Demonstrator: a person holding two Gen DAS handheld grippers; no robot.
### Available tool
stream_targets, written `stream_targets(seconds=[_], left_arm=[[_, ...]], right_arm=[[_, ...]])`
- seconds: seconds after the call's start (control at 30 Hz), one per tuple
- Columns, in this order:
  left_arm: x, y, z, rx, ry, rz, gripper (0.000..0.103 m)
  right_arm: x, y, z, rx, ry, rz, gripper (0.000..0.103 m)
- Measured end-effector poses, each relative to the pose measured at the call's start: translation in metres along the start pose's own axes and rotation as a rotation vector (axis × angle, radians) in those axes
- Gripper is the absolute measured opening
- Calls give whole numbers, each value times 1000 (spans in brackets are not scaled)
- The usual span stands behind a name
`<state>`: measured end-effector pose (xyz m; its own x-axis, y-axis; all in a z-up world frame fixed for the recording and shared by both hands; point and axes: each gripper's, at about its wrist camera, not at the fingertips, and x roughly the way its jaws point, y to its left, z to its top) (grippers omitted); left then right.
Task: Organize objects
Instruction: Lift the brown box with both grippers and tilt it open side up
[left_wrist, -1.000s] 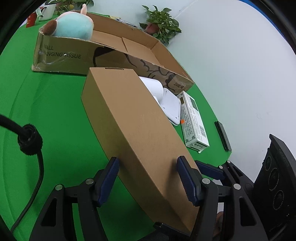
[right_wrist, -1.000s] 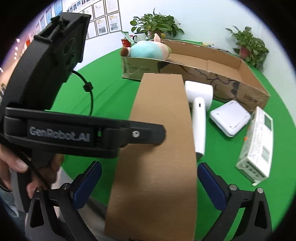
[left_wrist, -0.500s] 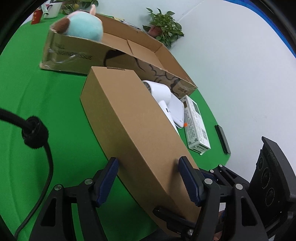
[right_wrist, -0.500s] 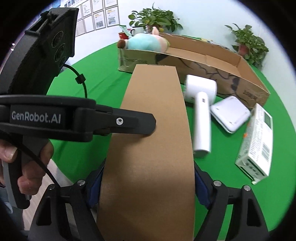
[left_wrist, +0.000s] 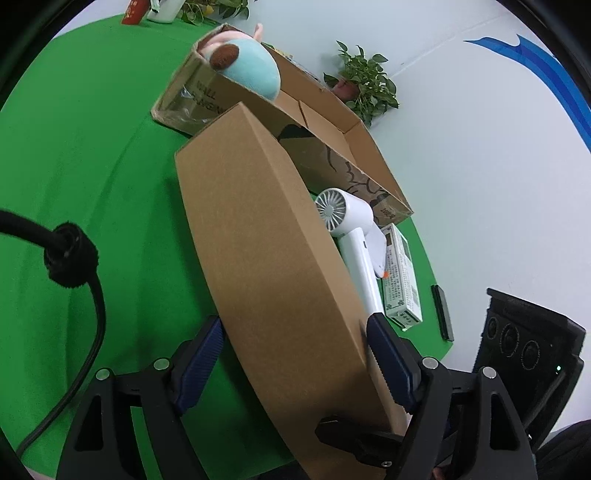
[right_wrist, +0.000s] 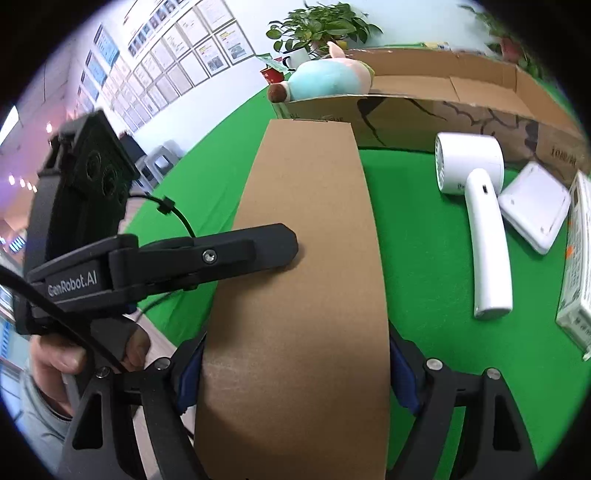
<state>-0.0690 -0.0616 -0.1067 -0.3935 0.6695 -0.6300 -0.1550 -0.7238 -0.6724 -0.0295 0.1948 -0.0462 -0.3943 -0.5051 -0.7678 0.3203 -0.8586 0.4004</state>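
A long closed brown cardboard box (left_wrist: 266, 243) is held off the green table, its far end tilted up toward the big open carton (left_wrist: 332, 122). My left gripper (left_wrist: 299, 365) is shut on the box's near end across its sides. My right gripper (right_wrist: 295, 373) is shut on the same box (right_wrist: 306, 236) from the near end; the left gripper's finger (right_wrist: 236, 254) lies on the box's top there. A teal plush toy (right_wrist: 328, 79) sits in the carton's (right_wrist: 443, 96) left end.
A white hair dryer (right_wrist: 480, 206), a white flat device (right_wrist: 532, 206) and a white-green packet (right_wrist: 576, 266) lie on the green table (right_wrist: 424, 295) right of the box. A black bar (left_wrist: 441, 314) lies near the table's edge. Potted plants stand behind the carton.
My right gripper closed from open onto the long box. Both grippers raised the box, and its far end now tilts up toward the carton.
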Motion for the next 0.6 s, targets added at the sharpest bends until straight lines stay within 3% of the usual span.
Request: stream_targets(seconds=[0.1,0.37,0.6], left_arm=[[12,-8,-1,9,26,-10,73],[23,-33,7,67,56,59,70],[23,-47,6,95,80,108,70]], right_arm=[[-3,-8,-3,37,6,56,80],[-5,-30,-7,141,14,168,81],[-10,-26,-8,64,10,140,86]])
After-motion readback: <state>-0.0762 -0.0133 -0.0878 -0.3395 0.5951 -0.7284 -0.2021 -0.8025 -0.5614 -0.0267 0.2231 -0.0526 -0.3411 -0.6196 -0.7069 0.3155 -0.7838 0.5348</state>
